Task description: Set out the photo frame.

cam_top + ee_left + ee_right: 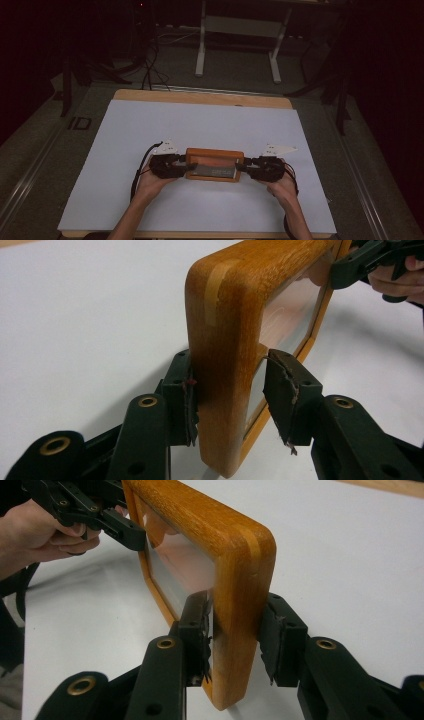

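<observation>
The wooden picture frame [214, 164] stood up on its long edge in the middle of the white worktop [200, 125], and both hands were on it. The left hand-held gripper [181, 164] straddled one short end, the right hand-held gripper [243, 165] the other, so the frame's long axis ran straight from one gripper to the other. In the left gripper view the frame's end rail [220, 390] sat between the two black jaws, one pad touching the outer face, the other just off the glazed side, so the grip looked narrow, barely closed on the wood. The right gripper view told the same story: jaws drawn in tight on the frame's end [240, 620], pads touching wood on both sides. The glass pane [175, 565] faced the person. Neither hand was nearer; each held its own end. Any lift, by the look of it, would need both to rise together, or the frame would tip along its length.
</observation>
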`<control>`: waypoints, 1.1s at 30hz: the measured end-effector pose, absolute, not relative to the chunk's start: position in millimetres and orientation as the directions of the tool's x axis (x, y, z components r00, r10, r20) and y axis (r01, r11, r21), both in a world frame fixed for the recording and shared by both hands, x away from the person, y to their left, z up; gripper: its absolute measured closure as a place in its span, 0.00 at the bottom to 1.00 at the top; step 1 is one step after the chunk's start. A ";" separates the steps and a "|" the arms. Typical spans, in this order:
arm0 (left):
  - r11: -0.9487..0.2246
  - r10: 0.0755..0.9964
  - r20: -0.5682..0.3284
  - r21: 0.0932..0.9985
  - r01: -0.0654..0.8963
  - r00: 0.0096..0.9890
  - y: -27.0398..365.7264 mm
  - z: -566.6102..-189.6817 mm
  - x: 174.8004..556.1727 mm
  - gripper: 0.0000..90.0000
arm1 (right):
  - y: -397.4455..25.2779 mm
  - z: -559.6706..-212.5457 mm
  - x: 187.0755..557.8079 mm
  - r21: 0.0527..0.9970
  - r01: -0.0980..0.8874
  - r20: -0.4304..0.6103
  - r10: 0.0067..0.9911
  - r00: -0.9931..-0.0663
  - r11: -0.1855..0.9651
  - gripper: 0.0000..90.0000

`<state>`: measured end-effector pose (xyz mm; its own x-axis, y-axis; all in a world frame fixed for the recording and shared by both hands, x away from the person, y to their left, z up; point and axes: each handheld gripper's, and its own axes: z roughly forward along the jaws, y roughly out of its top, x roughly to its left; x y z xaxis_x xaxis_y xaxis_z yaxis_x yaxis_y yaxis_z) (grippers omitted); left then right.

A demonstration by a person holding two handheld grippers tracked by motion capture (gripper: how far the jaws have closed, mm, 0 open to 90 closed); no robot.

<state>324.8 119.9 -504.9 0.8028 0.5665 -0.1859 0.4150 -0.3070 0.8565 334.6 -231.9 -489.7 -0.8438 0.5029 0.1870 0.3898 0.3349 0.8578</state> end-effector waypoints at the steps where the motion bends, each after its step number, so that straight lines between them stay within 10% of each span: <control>1: -0.305 0.566 -0.193 0.854 0.421 0.801 120.2 -505.2 325.1 0.64 | -231.9 -489.9 335.0 0.857 0.394 0.193 0.502 -0.843 0.333 0.73; 33: -0.277 0.605 -0.234 0.834 0.477 0.761 120.1 -515.0 331.8 0.63 | -230.4 -506.3 352.6 0.840 0.459 0.271 0.509 -0.817 0.288 0.72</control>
<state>331.8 120.1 -515.0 0.7607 0.6054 -0.2341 0.4771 -0.2770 0.8341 352.6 -230.4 -506.3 -0.8166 0.5094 0.2715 0.4592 0.2883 0.8403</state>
